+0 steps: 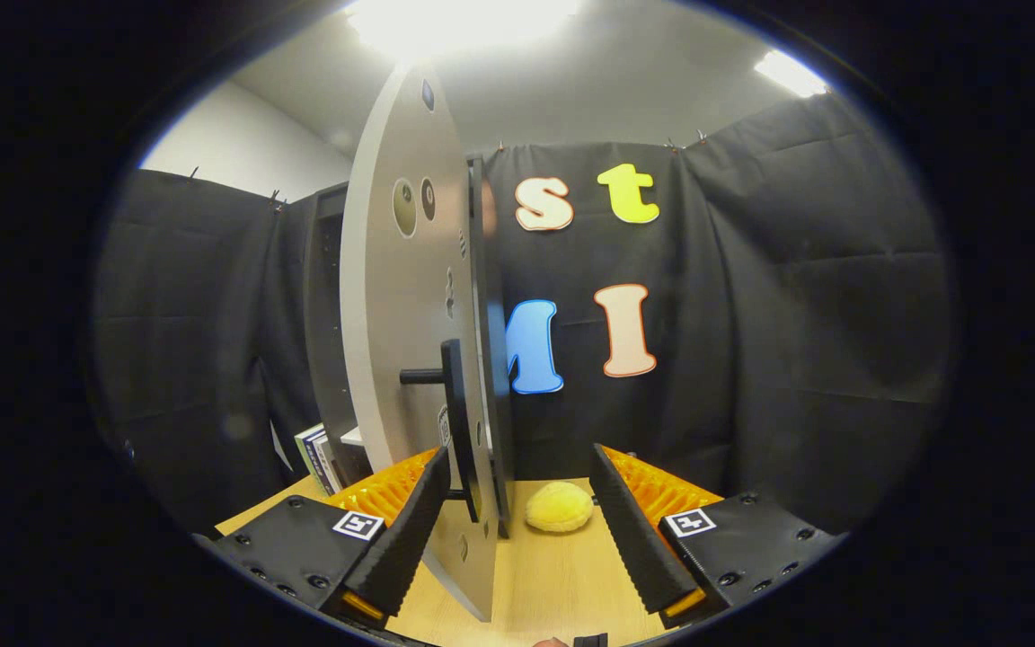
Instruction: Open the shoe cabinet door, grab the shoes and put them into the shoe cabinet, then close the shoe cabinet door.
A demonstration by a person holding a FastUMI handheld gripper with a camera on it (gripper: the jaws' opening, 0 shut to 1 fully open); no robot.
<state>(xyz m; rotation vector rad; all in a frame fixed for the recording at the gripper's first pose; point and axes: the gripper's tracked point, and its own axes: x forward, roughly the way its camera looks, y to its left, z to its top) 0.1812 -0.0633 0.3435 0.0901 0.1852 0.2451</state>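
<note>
The gripper [517,490] has its fingers spread apart, gripping nothing, with the edge of the open shoe cabinet door [401,296] and its dark handle [456,422] standing between them, while a yellow shoe [559,507] lies on the wooden table [562,575] just ahead.

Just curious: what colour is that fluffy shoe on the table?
Yellow shoe, best in the gripper view.
</note>
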